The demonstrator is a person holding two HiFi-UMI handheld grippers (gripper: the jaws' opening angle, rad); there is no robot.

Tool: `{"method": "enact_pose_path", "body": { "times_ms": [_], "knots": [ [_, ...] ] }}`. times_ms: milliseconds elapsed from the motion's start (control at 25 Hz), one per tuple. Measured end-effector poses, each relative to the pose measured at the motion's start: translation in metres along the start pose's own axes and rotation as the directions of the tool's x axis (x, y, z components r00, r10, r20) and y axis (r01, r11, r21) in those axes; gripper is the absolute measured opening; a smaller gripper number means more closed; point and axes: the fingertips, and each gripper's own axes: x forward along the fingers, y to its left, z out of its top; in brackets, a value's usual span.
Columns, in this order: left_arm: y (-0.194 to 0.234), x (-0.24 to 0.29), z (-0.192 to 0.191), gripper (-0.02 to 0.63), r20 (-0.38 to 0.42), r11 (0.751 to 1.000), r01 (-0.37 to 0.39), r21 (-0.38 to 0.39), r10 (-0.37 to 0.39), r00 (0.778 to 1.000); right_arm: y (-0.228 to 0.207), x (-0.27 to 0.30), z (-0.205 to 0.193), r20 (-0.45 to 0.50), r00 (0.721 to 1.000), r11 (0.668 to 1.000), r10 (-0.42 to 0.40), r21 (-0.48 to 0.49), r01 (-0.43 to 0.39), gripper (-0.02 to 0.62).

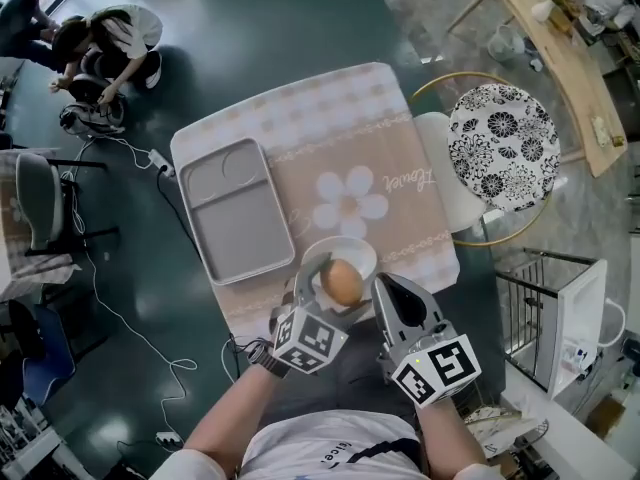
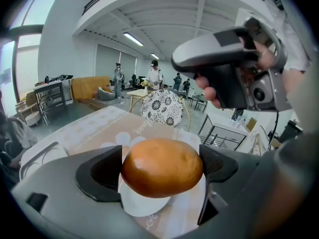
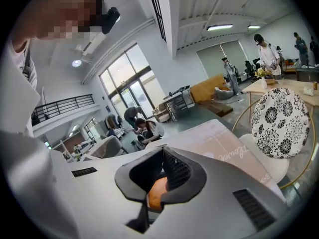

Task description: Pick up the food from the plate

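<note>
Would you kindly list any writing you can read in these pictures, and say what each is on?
"Flower", in cursive, as best it reads: on the beige flower-print tablecloth, beside its white flower.
Small print on the person's white shirt: too small to read.
Nothing else legible.

One overhead camera, two low ones.
Head view looks steeply down on the tabletop [image 1: 300, 118]; both gripper views sit low and close, looking across it toward the patterned chair [image 1: 503, 140] at 2 o'clock, shared by all.
</note>
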Motion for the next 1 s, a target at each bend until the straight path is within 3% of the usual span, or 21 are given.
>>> {"method": "enact_pose_path", "body": {
  "times_ms": [440, 640, 1000],
  "knots": [
    [-0.033, -0.1, 0.066, 0.468, 0.089, 0.997, -0.033, 0.065, 0.027, 0.996, 0.047, -0.044, 0.049, 0.062, 0.998, 0.997, 0.009, -0.081, -0.003, 0.015],
    [-0.044, -0.129, 0.087, 0.468, 0.133, 0.999, -0.022, 0.032, 0.018, 0.991, 0.064, -0.06, 0.07, 0.114, 0.993, 0.993, 0.018, -0.116, -0.004, 0.015],
    [-0.062, -0.168, 0.122, 0.468, 0.2, 0.996, -0.04, 0.075, 0.024, 0.979, 0.083, -0.084, 0.085, 0.163, 0.987, 0.989, 0.014, -0.148, 0.01, 0.015]
  ]
}}
